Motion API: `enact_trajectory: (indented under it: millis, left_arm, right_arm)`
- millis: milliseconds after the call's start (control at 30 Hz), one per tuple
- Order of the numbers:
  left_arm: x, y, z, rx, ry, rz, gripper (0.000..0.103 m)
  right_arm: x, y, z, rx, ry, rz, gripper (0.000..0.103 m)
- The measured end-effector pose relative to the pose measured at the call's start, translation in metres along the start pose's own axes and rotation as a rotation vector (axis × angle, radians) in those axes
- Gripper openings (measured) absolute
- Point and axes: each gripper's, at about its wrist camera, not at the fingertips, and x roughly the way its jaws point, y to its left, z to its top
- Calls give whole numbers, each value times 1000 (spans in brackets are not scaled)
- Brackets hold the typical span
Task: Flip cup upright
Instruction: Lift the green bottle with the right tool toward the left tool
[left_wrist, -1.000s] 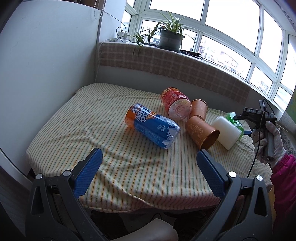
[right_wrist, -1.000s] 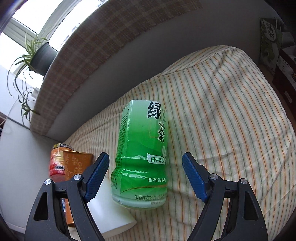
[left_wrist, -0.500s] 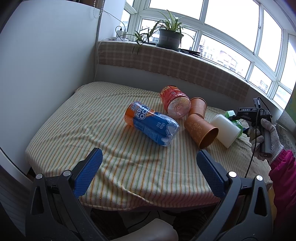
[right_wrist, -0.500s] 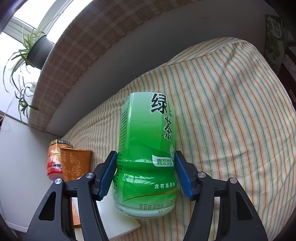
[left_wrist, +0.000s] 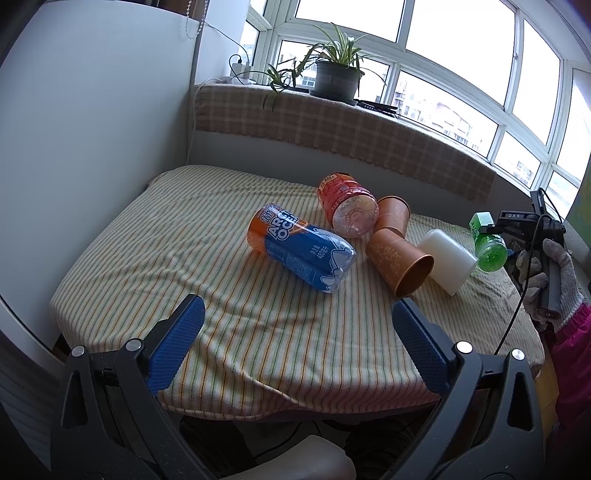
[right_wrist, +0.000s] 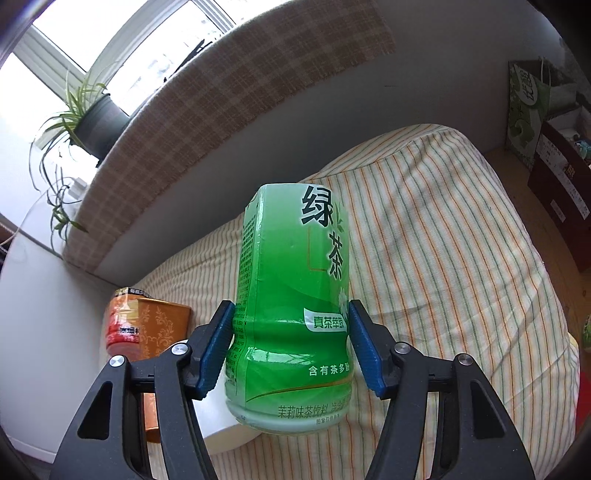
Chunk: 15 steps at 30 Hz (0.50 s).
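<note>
My right gripper (right_wrist: 291, 345) is shut on a green tea cup (right_wrist: 295, 302), its blue pads pressed against both sides, and holds it lifted off the striped cloth. In the left wrist view the green tea cup (left_wrist: 487, 245) hangs at the far right in the right gripper (left_wrist: 489, 230), held by a gloved hand (left_wrist: 546, 273). My left gripper (left_wrist: 295, 339) stands open over the table's front edge, empty. On their sides lie a blue-orange cup (left_wrist: 303, 245), a red cup (left_wrist: 347, 208), a copper cup (left_wrist: 400, 260) and a white cup (left_wrist: 447, 260). A second copper cup (left_wrist: 393, 216) stands upside down.
The striped cloth (left_wrist: 166, 236) covers a table set against a white wall on the left. A checked sill with a potted plant (left_wrist: 336, 72) runs behind. Right of the table stand a green bag (right_wrist: 532, 107) and boxes (right_wrist: 561, 162) on the floor.
My right gripper closed on the green tea cup and raised it off the cloth, tilting it more upright. The left gripper stayed open and barely moved.
</note>
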Motion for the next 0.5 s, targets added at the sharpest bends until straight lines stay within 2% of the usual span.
enact_trajectory:
  millis: [267,500]
  left_arm:
    - [6,-9,2,24,1,-24,103]
    - [8,-15,3,52,-6,-20,103]
  right_arm:
    - [-57,27,-42,-94,-34,79,61]
    - [-71,60,-96,-197,23,171,61]
